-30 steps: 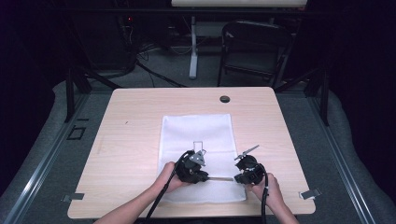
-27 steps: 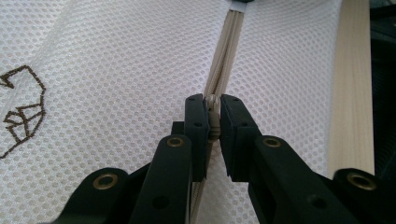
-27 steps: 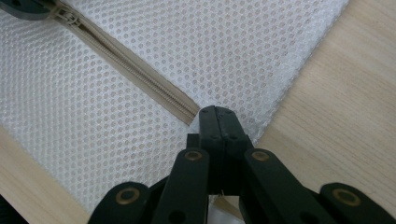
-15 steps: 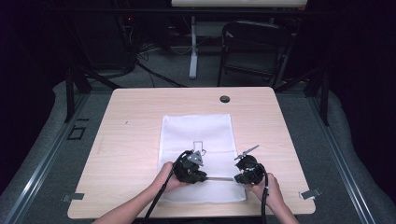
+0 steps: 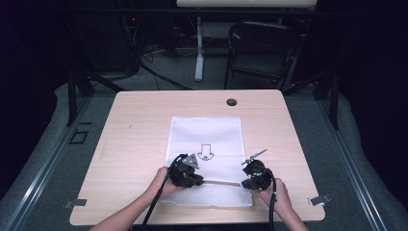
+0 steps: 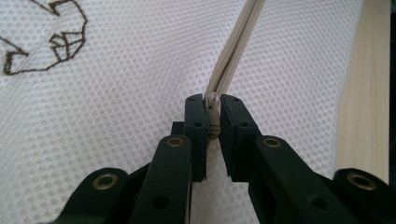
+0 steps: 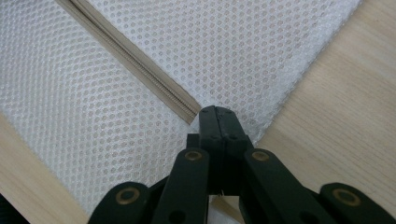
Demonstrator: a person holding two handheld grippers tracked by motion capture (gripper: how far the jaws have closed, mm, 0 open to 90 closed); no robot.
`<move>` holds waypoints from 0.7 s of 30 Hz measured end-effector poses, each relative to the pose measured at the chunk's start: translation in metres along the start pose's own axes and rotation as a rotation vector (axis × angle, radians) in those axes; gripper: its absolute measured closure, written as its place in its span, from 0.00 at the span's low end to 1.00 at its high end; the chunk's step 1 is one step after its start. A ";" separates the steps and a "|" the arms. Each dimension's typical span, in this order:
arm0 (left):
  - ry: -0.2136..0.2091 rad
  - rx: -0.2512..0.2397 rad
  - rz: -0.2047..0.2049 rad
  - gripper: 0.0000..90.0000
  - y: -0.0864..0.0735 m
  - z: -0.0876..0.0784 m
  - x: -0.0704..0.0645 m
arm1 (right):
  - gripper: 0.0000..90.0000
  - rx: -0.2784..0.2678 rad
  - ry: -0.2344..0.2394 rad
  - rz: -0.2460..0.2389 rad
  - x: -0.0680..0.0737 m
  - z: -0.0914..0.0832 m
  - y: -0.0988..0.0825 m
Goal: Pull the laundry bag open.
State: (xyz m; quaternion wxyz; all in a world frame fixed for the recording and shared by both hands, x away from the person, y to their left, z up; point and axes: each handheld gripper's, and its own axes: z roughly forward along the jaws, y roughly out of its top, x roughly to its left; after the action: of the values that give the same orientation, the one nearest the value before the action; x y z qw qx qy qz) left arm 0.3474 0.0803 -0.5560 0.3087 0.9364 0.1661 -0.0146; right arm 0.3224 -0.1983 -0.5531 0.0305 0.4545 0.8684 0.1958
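- High view: white mesh bag (image 5: pixel 206 144) lies flat on the wooden table (image 5: pixel 134 139), nearer the person's edge than the far edge, long side running away from the person.
- Bag carries a dark outlined logo (image 5: pixel 206 153) about mid-panel; in the left gripper view the logo (image 6: pixel 46 44) sits at upper left.
- Beige zipper (image 5: pixel 222 183) runs across the bag near its near end, parallel to the table's near edge.
- Left gripper (image 5: pixel 192 179) sits over the bag's near-left part, at the zipper's left end, held by the left hand (image 5: pixel 163 185).
- Left gripper view: left gripper (image 6: pixel 213 122) has its jaws narrow, clamped on the zipper pull (image 6: pixel 213 114); pull stands upright between the pads, zipper tape (image 6: pixel 238 44) runs from it toward the top of that view.
- Bag mesh (image 6: pixel 116 93) looks slightly puckered around the pull; a strip of table shows at the right edge of that view.
- Right gripper (image 5: pixel 246 184) sits at the bag's near-right edge, at the zipper's right end, held by the right hand (image 5: pixel 276 195).
- Right gripper view: right gripper (image 7: pixel 219 116) has its jaws fully together, tips on the bag's edge just beside the zipper end (image 7: pixel 189 112); they seem to pinch the bag fabric, though the pinched bit is hidden by the jaws.
- Zipper (image 7: pixel 130 58) in that view looks closed along the visible stretch.
- Small black round cap (image 5: pixel 232 102) sits on the table beyond the bag's far edge, well apart from both grippers.
- Black chair (image 5: pixel 260 53) stands on the floor beyond the table.
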 end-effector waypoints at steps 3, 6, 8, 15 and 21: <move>-0.001 0.002 -0.012 0.91 -0.004 -0.002 0.003 | 1.00 0.010 -0.001 -0.002 0.000 -0.001 0.000; -0.006 -0.002 -0.023 0.91 -0.006 -0.004 0.005 | 1.00 0.008 0.009 0.003 0.001 -0.001 0.001; -0.004 0.001 -0.021 0.91 -0.006 -0.004 0.003 | 1.00 0.010 -0.002 0.001 0.001 0.000 0.001; -0.016 0.014 -0.034 0.91 -0.003 0.001 -0.003 | 1.00 0.055 0.010 -0.005 -0.003 -0.003 0.002; -0.002 0.025 -0.066 0.91 0.000 0.005 -0.006 | 1.00 0.023 0.015 -0.010 -0.002 -0.004 0.002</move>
State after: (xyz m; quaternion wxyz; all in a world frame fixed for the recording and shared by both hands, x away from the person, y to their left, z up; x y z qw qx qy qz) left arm 0.3419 0.0761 -0.5594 0.2967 0.9341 0.1965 -0.0278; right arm 0.3240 -0.2002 -0.5493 0.0199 0.4490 0.8731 0.1889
